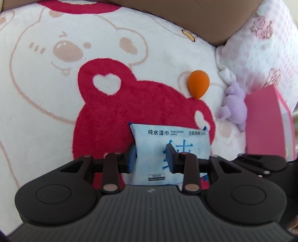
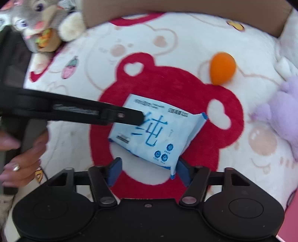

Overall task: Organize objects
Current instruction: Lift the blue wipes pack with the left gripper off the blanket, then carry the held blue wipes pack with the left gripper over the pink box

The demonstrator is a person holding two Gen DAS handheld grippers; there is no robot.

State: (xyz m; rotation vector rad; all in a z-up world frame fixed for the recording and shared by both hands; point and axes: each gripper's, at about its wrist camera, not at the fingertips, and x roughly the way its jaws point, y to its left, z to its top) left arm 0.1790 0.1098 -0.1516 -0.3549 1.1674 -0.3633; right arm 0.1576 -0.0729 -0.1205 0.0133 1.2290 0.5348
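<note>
A light blue pack of wet wipes (image 1: 173, 137) is pinched at one side between the pads of my left gripper (image 1: 151, 156), above a white blanket with a red bear (image 1: 111, 111). In the right wrist view the left gripper's finger (image 2: 130, 116) reaches in from the left onto the pack (image 2: 158, 130). My right gripper (image 2: 150, 172) stands open just below the pack. The pack's lower corner lies between its blue pads, close to the right one, and neither pad presses on it.
An orange teardrop sponge (image 2: 222, 68) and a purple plush (image 2: 283, 111) lie to the right on the blanket. A pink box (image 1: 266, 126) stands at the far right, a cardboard box (image 2: 186, 7) at the back, and a grey rabbit plush (image 2: 37, 18) at the back left. A person's hand (image 2: 24, 160) is at the left.
</note>
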